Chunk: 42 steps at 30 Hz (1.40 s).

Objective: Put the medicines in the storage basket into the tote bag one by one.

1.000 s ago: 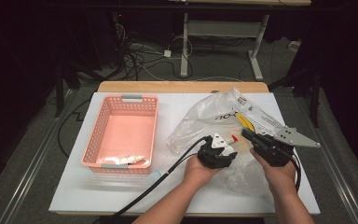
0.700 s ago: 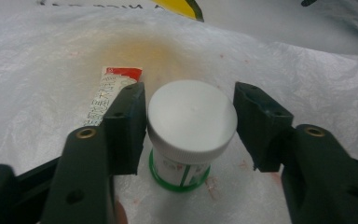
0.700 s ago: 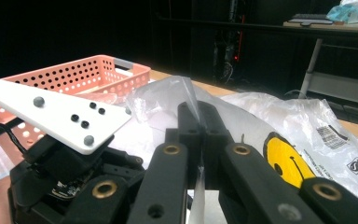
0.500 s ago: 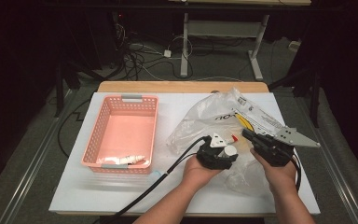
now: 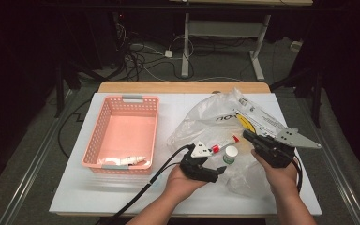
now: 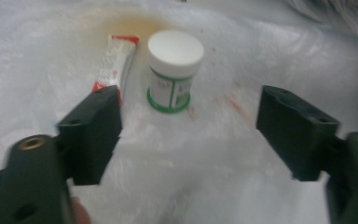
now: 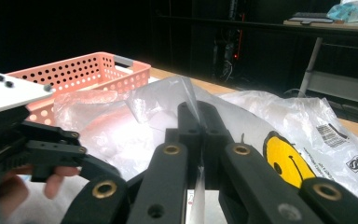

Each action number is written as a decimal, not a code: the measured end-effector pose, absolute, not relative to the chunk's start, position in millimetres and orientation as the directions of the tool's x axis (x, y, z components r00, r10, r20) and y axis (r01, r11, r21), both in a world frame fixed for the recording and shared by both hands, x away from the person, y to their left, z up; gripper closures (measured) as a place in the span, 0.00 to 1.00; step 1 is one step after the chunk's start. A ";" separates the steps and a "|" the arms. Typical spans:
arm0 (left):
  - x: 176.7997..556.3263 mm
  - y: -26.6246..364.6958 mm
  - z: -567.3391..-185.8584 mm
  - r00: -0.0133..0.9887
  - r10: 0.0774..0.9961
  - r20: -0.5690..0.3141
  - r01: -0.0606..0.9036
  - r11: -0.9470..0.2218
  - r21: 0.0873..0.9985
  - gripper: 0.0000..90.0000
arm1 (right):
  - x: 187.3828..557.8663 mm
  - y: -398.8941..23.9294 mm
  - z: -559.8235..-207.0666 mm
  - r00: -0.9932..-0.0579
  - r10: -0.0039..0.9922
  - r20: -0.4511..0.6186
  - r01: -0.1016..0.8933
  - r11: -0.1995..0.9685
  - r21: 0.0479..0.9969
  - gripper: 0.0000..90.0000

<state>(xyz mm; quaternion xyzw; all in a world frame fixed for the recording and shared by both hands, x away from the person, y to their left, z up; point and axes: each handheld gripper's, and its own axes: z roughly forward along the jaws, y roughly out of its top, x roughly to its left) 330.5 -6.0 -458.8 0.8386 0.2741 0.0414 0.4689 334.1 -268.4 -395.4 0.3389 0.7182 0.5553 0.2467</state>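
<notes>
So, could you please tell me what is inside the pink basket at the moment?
A small white tube-like item lies along the near wall of the pink basket, with something pale beside it. The rest of its floor looks bare; the near wall hides the strip just behind it.

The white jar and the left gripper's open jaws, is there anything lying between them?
Nothing but bare clear plastic bag lies between the left gripper and the white jar in the left gripper view. A red-and-white tube lies beside the jar.
</notes>
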 end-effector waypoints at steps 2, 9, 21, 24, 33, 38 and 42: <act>325.6 0.9 -457.6 0.846 0.500 -0.187 0.418 -0.404 0.813 0.19 | 334.3 -268.7 -396.1 -0.649 0.760 0.024 0.216 0.153 0.964 1.00; 315.1 24.8 -451.7 0.831 0.518 -0.203 0.429 -0.365 0.826 0.03 | 334.4 -268.0 -397.3 -0.648 0.761 0.021 0.218 0.159 0.963 1.00; 299.0 65.8 -428.8 0.811 0.555 -0.184 0.425 -0.342 0.838 0.00 | 333.3 -268.8 -396.5 -0.646 0.763 0.022 0.218 0.156 0.963 1.00; 300.0 79.5 -425.9 0.796 0.576 -0.187 0.437 -0.332 0.836 0.00 | 333.7 -267.7 -397.2 -0.647 0.762 0.022 0.220 0.159 0.963 1.00; 300.2 120.0 -424.0 0.741 0.650 -0.168 0.441 -0.283 0.852 0.00 | 333.0 -267.1 -396.9 -0.646 0.763 0.022 0.220 0.158 0.963 1.00; 304.0 139.2 -425.5 0.699 0.695 -0.169 0.469 -0.267 0.842 0.00 | 332.5 -267.2 -396.5 -0.648 0.761 0.022 0.217 0.158 0.963 1.00; 306.4 151.3 -427.6 0.672 0.724 -0.154 0.478 -0.265 0.837 0.00 | 332.0 -268.3 -396.4 -0.648 0.761 0.021 0.217 0.158 0.963 1.00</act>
